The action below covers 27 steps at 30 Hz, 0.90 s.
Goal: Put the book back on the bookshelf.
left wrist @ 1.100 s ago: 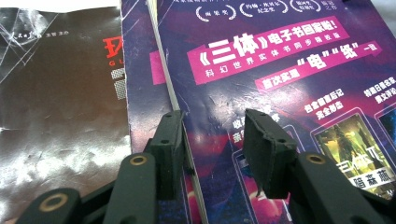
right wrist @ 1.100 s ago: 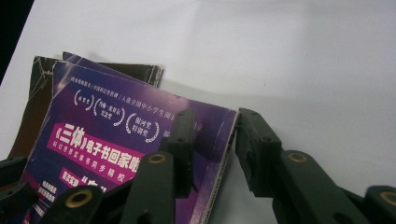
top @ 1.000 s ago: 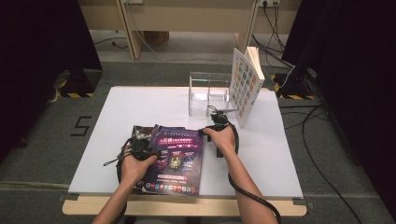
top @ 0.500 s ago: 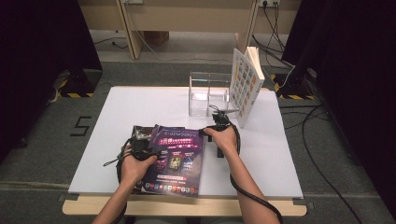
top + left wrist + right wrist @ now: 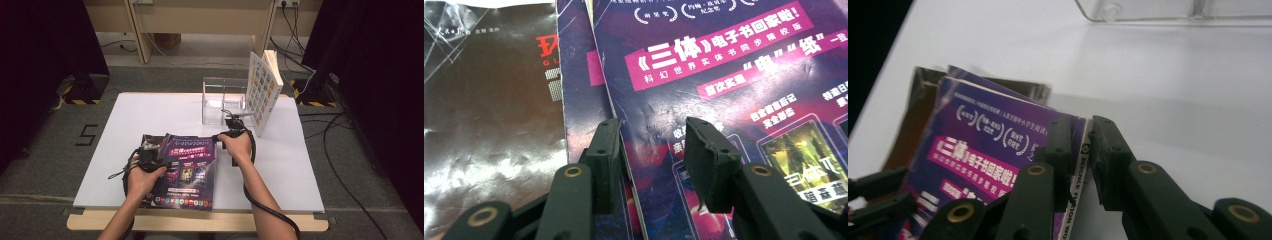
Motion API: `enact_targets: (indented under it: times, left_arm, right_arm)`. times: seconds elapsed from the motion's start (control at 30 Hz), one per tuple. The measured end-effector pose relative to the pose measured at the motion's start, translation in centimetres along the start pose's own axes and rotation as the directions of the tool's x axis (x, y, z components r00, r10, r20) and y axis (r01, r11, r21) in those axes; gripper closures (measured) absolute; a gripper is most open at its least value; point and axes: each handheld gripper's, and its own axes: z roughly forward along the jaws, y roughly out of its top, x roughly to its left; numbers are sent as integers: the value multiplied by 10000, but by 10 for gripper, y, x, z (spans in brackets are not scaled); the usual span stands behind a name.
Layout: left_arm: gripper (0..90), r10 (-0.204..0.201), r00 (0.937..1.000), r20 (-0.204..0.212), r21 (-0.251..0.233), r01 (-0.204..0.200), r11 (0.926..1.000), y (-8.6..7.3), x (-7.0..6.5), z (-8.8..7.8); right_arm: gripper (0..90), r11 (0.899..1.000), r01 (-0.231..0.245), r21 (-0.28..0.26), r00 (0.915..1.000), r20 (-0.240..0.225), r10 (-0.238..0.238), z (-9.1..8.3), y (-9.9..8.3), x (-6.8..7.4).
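- Landmark: purple magazine (image 5: 189, 170), lying flat at the near edge of the white table (image 5: 150, 115), on top of a dark magazine (image 5: 150, 142) that shows at its left.
- Beyond its far right corner: clear acrylic box (image 5: 222, 100), and an upright book (image 5: 262, 90) leaning against the box.
- Right gripper (image 5: 1087, 145): jaws just closing, clamped on the purple magazine's spine at the far right corner.
- Left gripper (image 5: 651, 150): jaws apart, straddling its left edge.

Even overhead light brightens the white table (image 5: 150, 115); surroundings fall dark. Glare streaks the glossy magazine (image 5: 724, 75); gripper views look soft close up.
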Motion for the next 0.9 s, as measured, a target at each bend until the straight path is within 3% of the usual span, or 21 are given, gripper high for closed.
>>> enact_targets:
  times: [0.2,0.3,0.43,0.67,0.9]
  left_arm:
    - [546,-358,9993,83,-830,364,9959,3,8,-23]
    - [538,-462,9989,72,-1054,467,9933,5,12,-31]
    - [529,-524,9986,102,-1089,532,9926,5,15,-32]
    - [524,-570,9983,152,-1027,582,9930,3,16,-30]
    - [519,-619,9981,45,-1148,621,9914,3,18,-31]
  right_arm:
    - [822,9994,-2,-343,9983,-584,-18,-11,5,9]
    - [827,9976,216,-657,9969,-736,-265,-20,8,16]
    - [832,9934,705,-905,9936,-821,-780,-32,11,22]
    - [834,9852,1121,-1296,9890,-819,-1233,-49,15,31]
    - [835,9693,1449,-1988,9842,-714,-1618,-66,17,34]
